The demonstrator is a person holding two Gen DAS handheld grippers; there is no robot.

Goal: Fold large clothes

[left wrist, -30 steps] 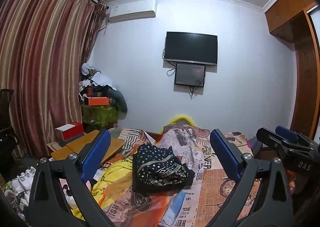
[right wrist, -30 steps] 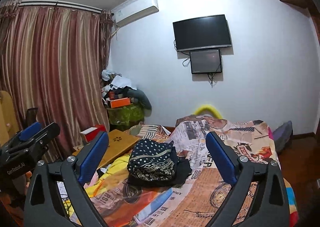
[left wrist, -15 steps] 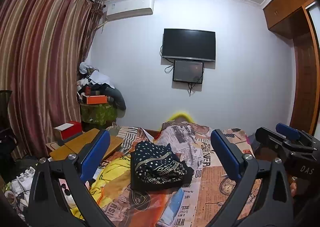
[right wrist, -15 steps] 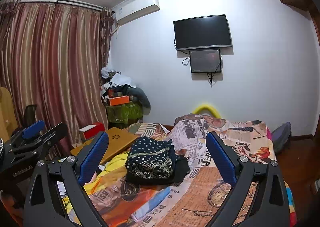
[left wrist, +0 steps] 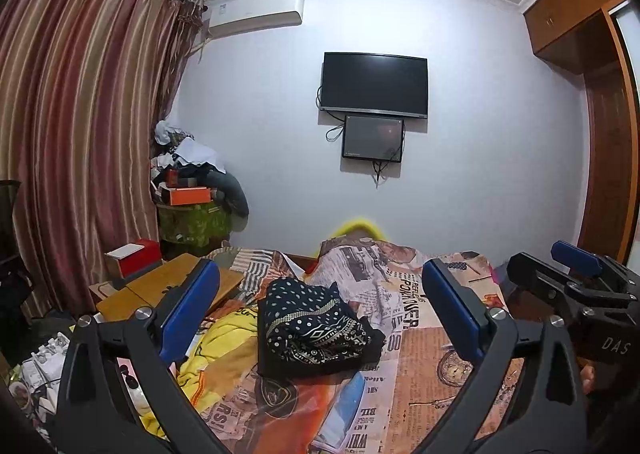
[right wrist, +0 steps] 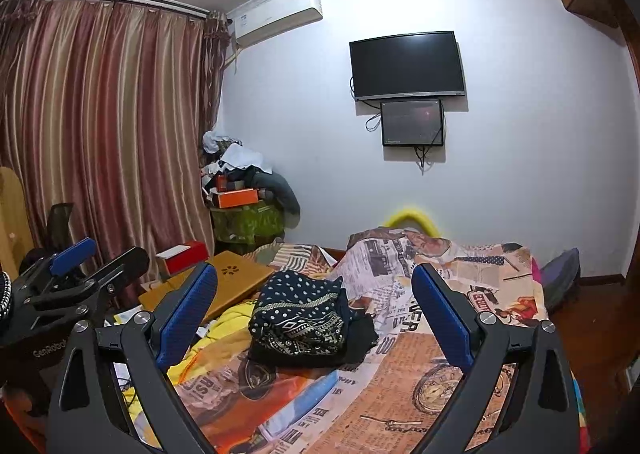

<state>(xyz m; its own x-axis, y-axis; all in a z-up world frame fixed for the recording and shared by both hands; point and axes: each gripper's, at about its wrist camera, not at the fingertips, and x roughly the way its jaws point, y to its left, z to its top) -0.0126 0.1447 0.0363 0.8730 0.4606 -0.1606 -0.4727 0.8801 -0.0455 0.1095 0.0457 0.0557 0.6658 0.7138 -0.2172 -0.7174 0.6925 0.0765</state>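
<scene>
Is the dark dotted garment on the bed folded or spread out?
Folded: the dark dotted garment sits as a compact layered bundle on the bedspread.

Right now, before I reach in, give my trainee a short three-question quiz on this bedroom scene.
1. True or false: the left gripper is open and holds nothing.
2. What lies on the bed between the fingers in both wrist views? A) the dark dotted garment B) a white pillow C) a pair of jeans
3. Fill in: left of the dark garment lies a crumpled ____ cloth.

Key: 1 true; 2 A; 3 yellow. The right gripper is open and empty as well.
</scene>
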